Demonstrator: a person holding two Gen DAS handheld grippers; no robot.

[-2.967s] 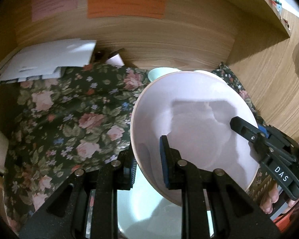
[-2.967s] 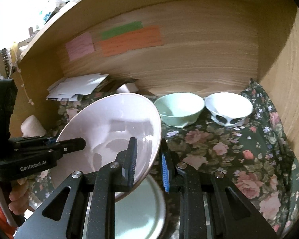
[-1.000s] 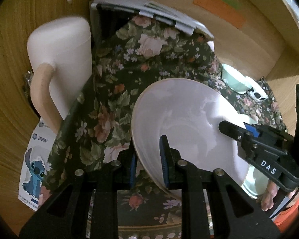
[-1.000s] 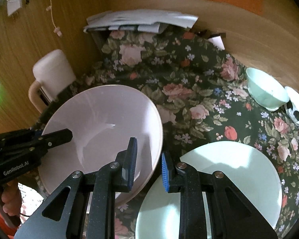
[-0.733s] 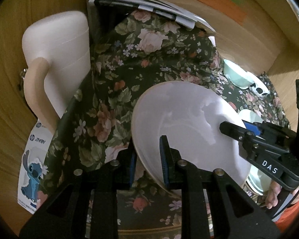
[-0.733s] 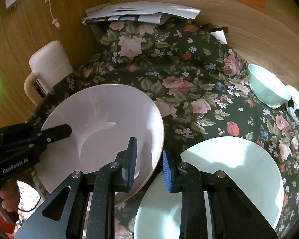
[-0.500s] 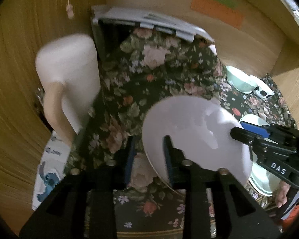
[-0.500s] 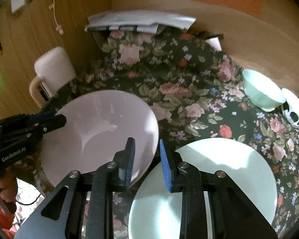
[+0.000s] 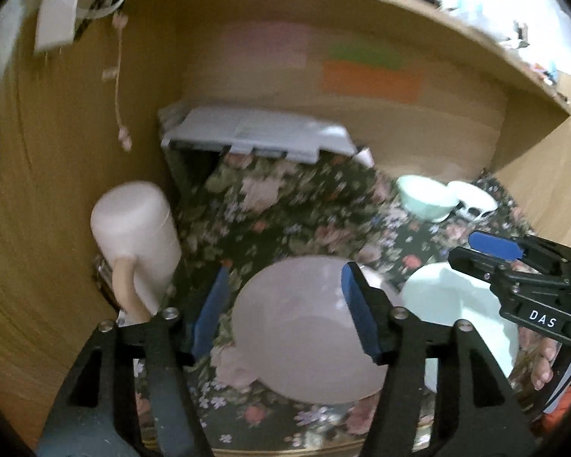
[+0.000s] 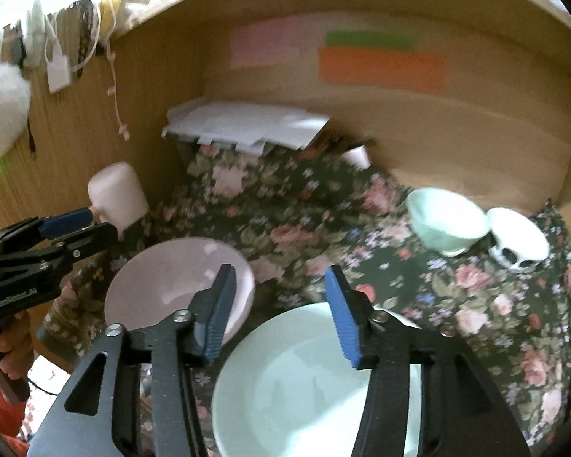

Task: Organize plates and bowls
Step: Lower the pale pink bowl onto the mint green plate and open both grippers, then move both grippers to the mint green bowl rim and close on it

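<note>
While both tongs hang above the floral cloth [image 10: 323, 228], the scene reads so:
Pink bowl [image 9: 304, 335]: round, no long axis; sits mouth up on the cloth at the near left of the worktop, just beside the pale green plate [image 10: 304, 381], their rims touching or overlapping in the left wrist view.
Pale green plate: lies flat, face up, to the right of the pink bowl.
Small bowls: a mint bowl [image 10: 445, 221] and a white bowl with dark spots [image 10: 517, 243] stand mouth up, side by side at the far right by the wooden back wall.
Left tongs [image 9: 281, 312]: jaws have just been opening, now wide apart; the pink bowl shows below between the blue pads, neither pad pressing on it.
Right tongs [image 10: 278, 308]: jaws have just been opening, parted, nothing gripped; the plate lies beneath them.
Writing: "DAS" in white on the right tongs' body as seen from the left wrist; the lettering on the left tongs' body is too blurred to read.
Other things: a pink mug [image 9: 137, 236] with a handle at the left wall; a stack of white papers [image 10: 247, 125] at the back.
</note>
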